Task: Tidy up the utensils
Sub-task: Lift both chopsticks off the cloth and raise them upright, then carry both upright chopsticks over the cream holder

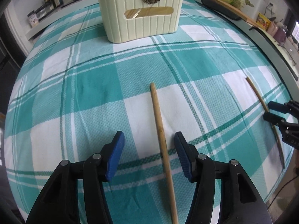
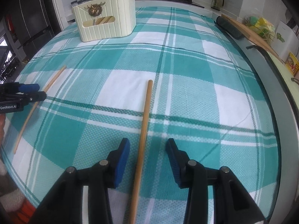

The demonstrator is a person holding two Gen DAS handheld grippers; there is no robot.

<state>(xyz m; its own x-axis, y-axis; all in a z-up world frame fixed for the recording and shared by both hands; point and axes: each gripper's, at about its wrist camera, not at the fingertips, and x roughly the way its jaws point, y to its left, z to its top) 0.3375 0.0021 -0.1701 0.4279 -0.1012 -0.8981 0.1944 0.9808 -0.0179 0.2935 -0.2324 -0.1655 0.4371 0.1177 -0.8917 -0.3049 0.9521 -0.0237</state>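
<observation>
Presently each gripper, left point(image 1: 148, 150) and right point(image 2: 148, 154), is held half-open astride its own chopstick point(image 1: 161, 140) point(image 2: 143, 140), ungrasped, presumably for pickup toward the holder point(image 1: 140, 11).

Both grippers are built alike: the left gripper point(image 1: 149, 145) and the right gripper point(image 2: 148, 149) are formed of glossy black plastic linkage arms, joined by round silver rivets. Each finger is tipped with a ribbed blue pad point(image 1: 115, 155). White "GenRobot.AI" lettering is printed on the left gripper's black body.
</observation>
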